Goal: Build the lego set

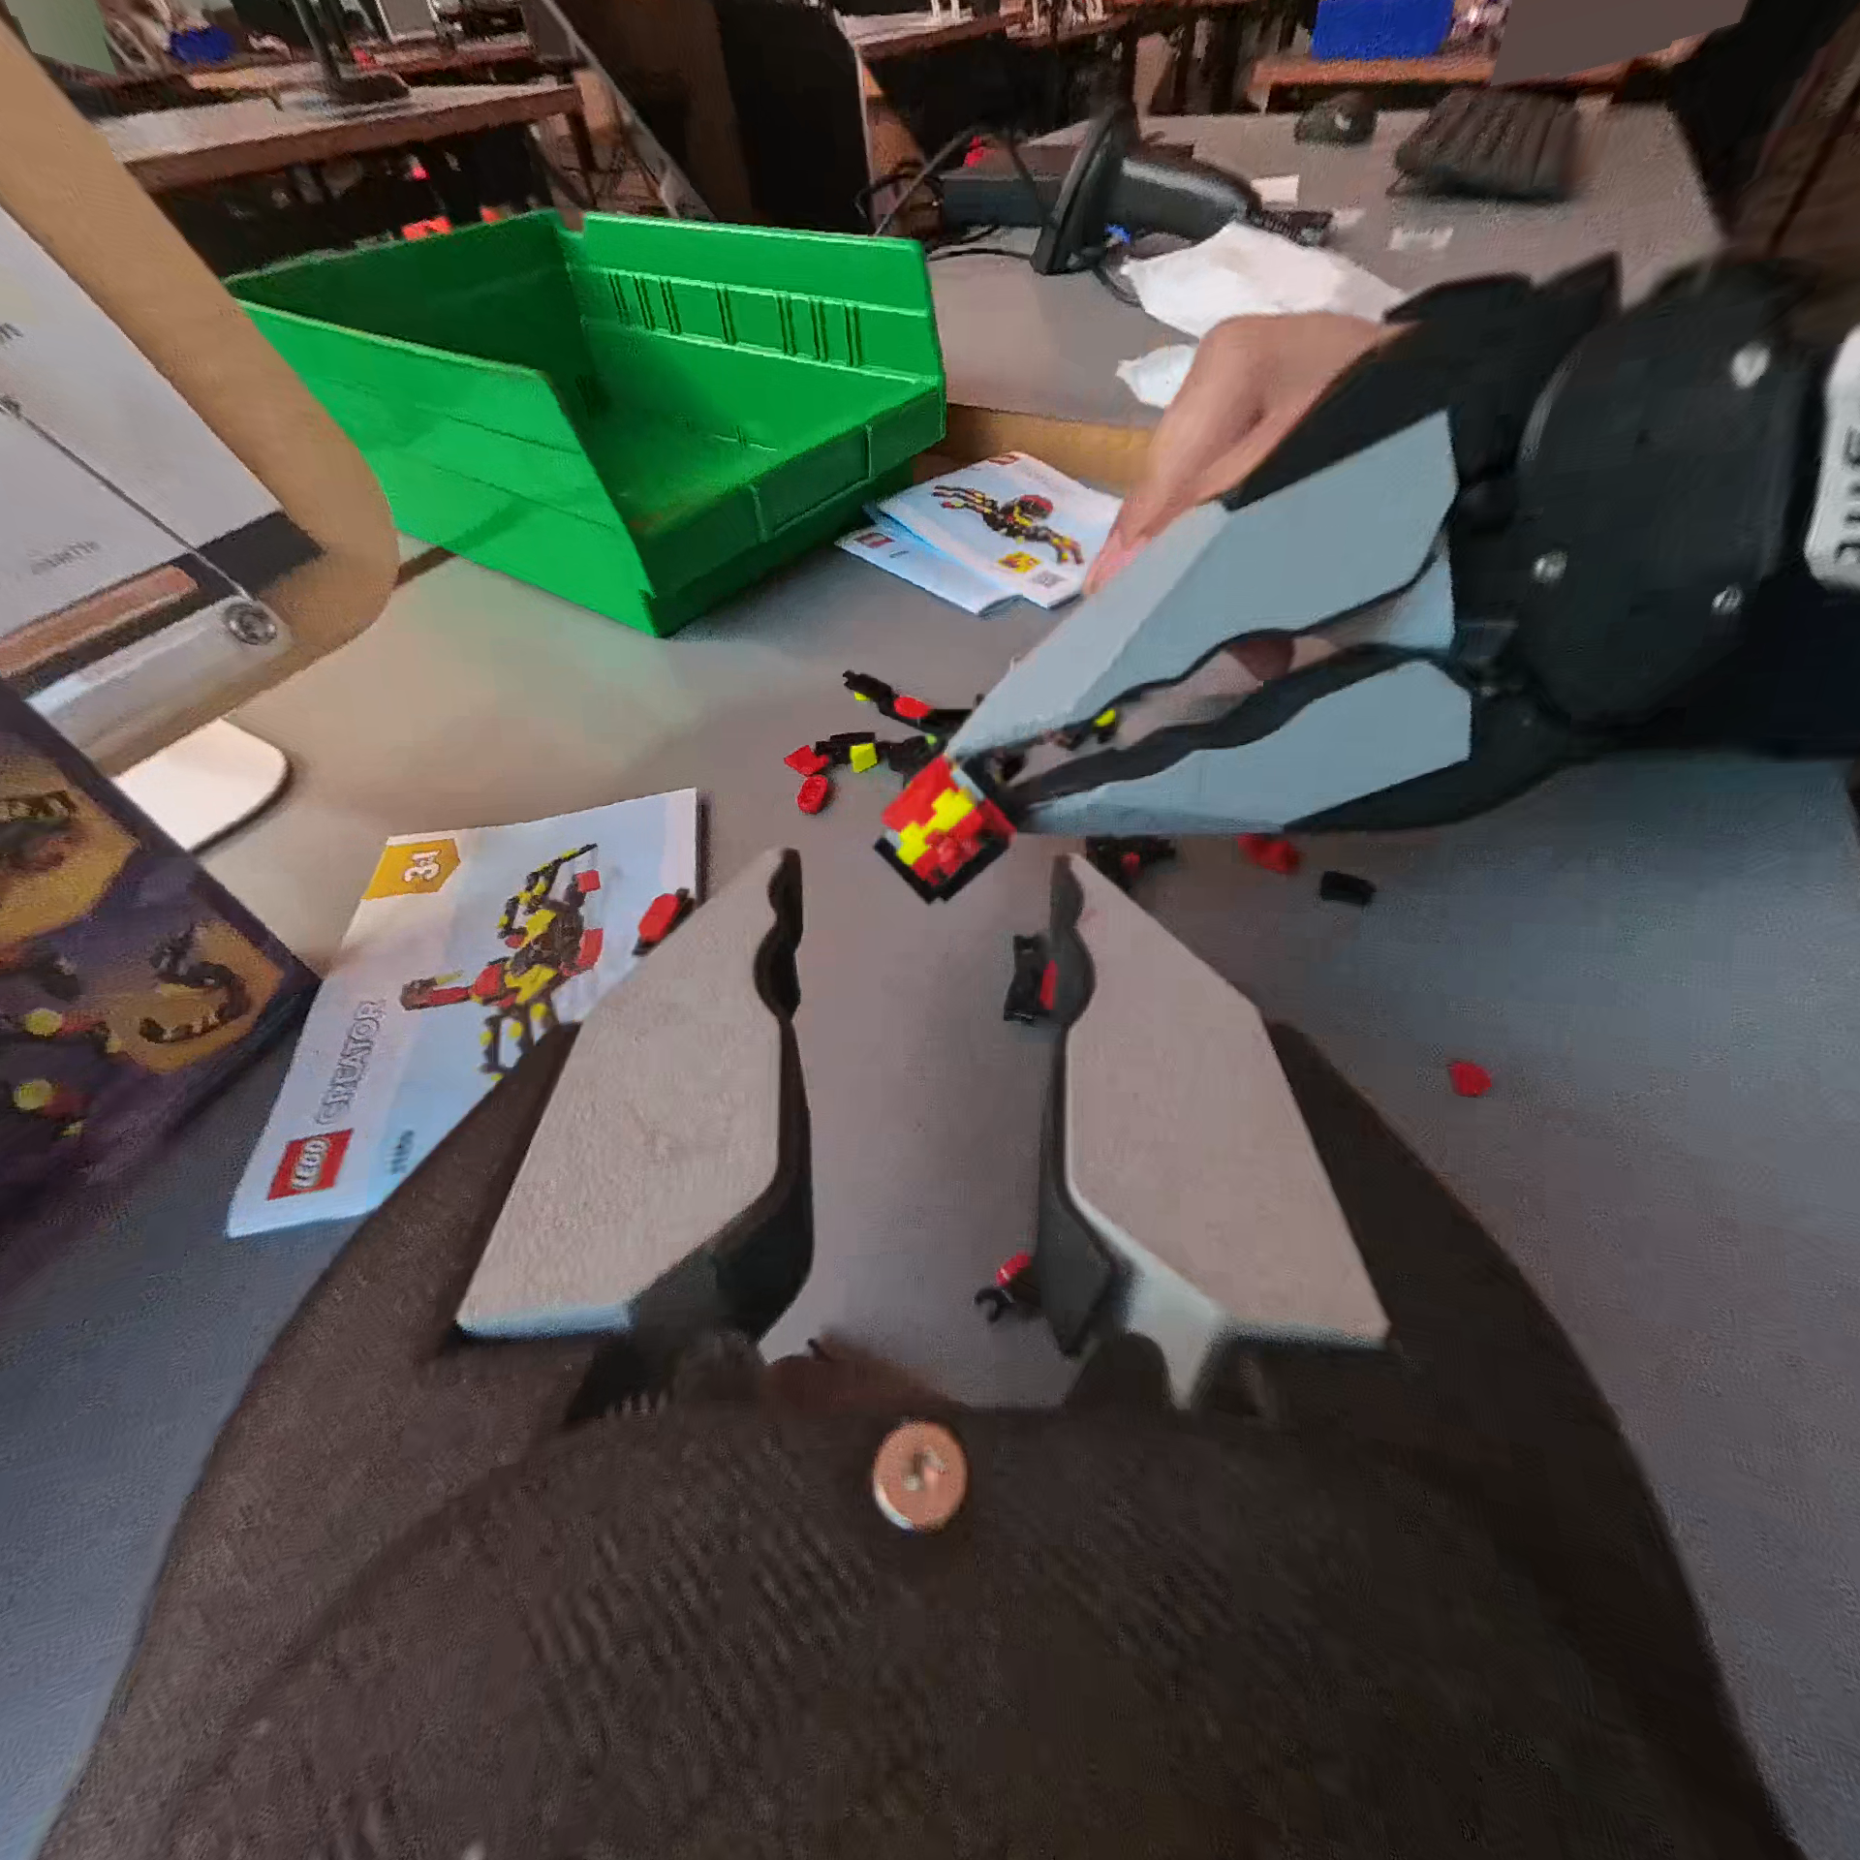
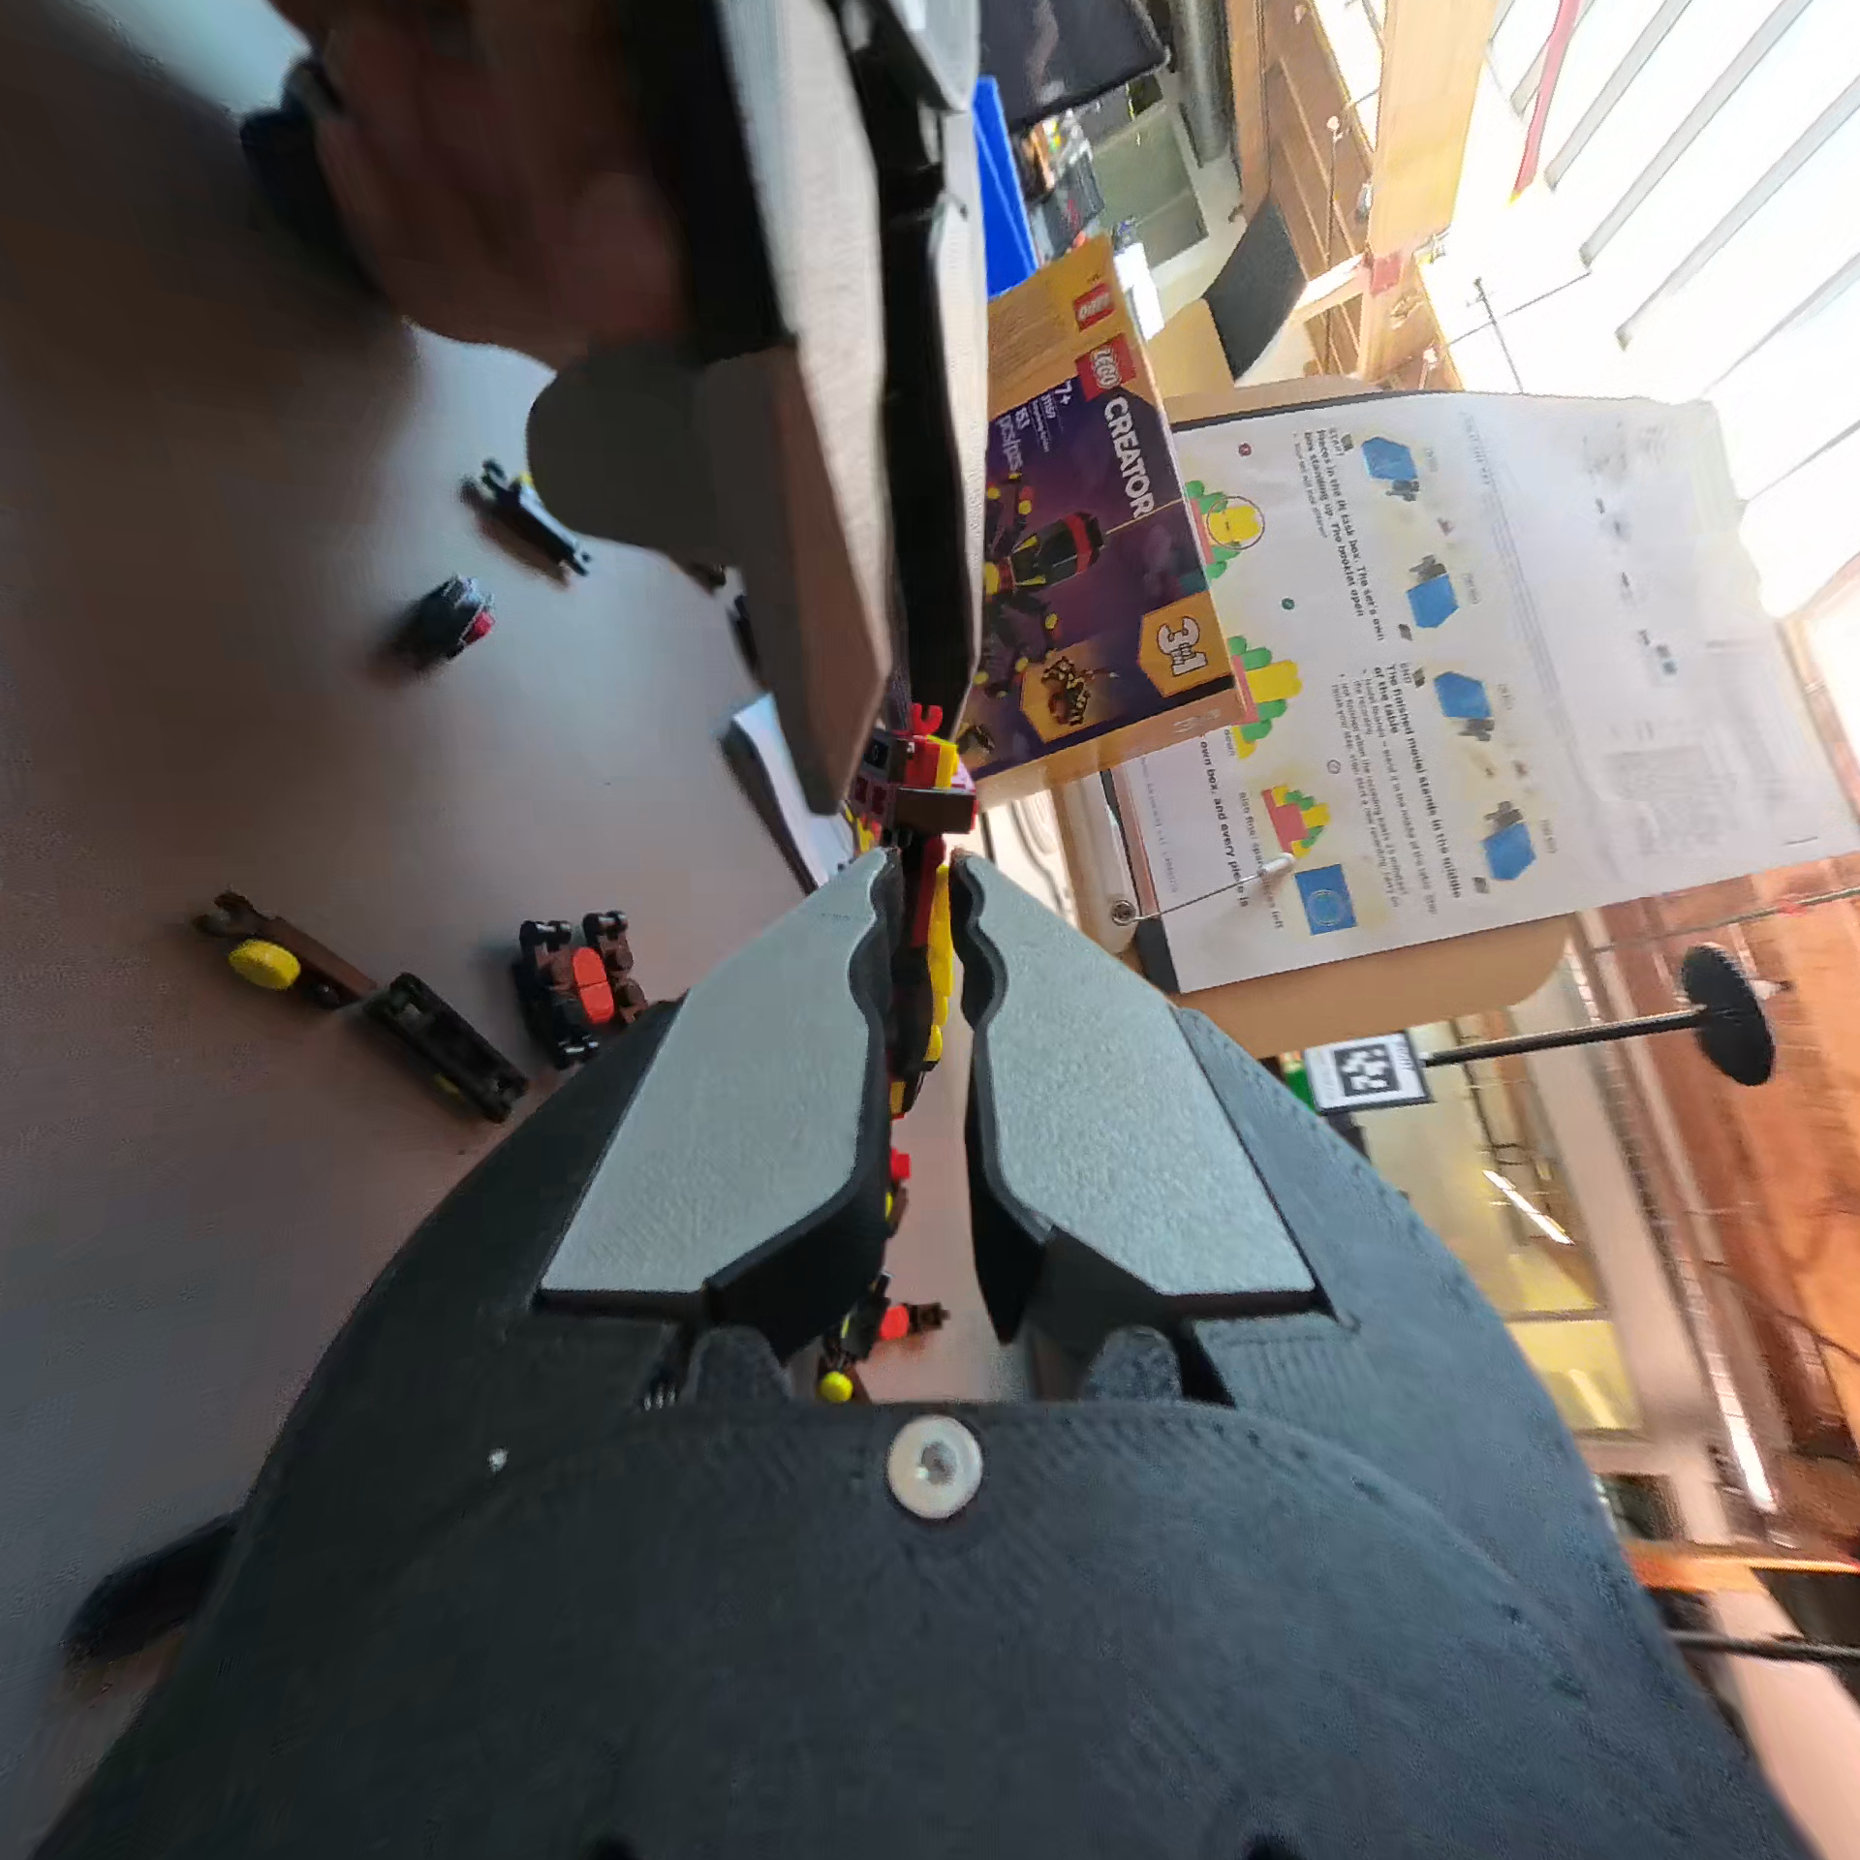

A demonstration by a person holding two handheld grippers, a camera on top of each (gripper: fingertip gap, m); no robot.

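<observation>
While the right hand-held gripper [image 1: 991,795] pinches a small red, yellow and black brick assembly [image 1: 944,827] with its two pads pressed against the assembly's sides, the left hand-held gripper [image 1: 926,886] stands wide open just beside it with nothing between its fingers. The assembly hangs above the middle of the grey worktop [image 1: 1510,1157], clear of the surface, just ahead of the left gripper's fingertips. In the right wrist view the same assembly [image 2: 921,956] runs between the nearly closed pads and juts out past their tips. A person's hand [image 1: 1238,423] grips the right tool from behind.

Loose red, black and yellow bricks [image 1: 856,745] lie scattered beneath and beyond the held piece, and a small black and red piece [image 1: 1029,974] lies just inside the left gripper's right finger [image 1: 1157,1057]. An instruction booklet [image 1: 473,986] lies toward the left edge of the worktop, partly under the left finger, with a purple set box [image 1: 111,966] beside it. A green plastic bin [image 1: 624,403] sits toward the far edge, and a second booklet [image 1: 991,533] lies just beside it.
</observation>
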